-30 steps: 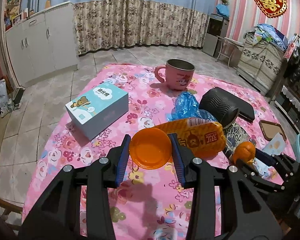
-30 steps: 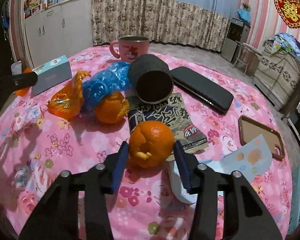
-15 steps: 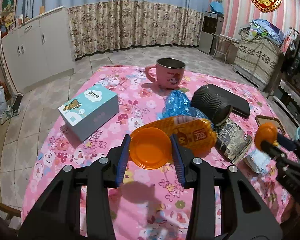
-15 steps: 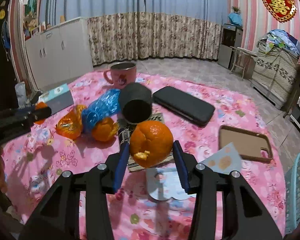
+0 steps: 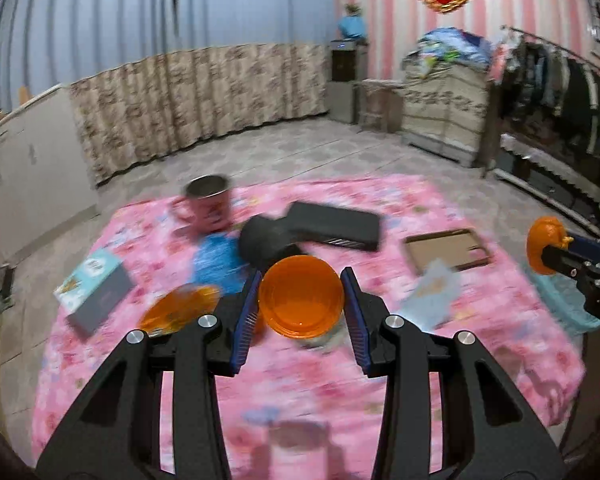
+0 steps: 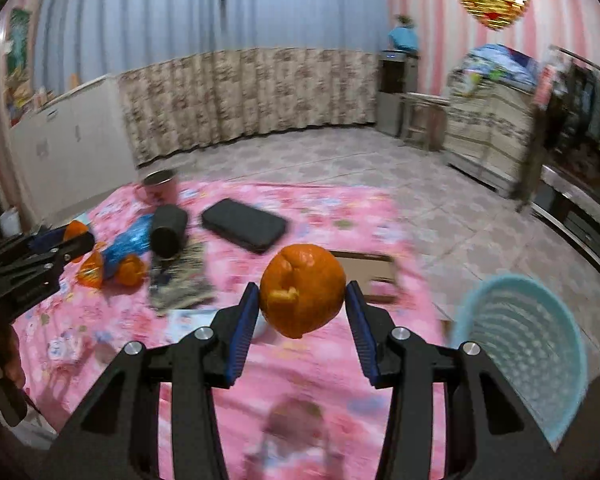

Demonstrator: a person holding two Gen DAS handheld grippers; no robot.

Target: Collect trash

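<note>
Right tongs (image 6: pixel 302 312) grip orange peel (image 6: pixel 302 290); left tongs (image 5: pixel 300 312) grip orange cup (image 5: pixel 301 297). Centre each over blue basket (image 6: pixel 520 344) beside the desk (image 6: pixel 300 380) before letting go.

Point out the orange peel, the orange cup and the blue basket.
orange peel (image 6: pixel 302 290): right wrist view, front of rind.
orange cup (image 5: pixel 301 297): left wrist view, inside bottom.
blue basket (image 6: pixel 518 340): right wrist view, inner wall.
</note>
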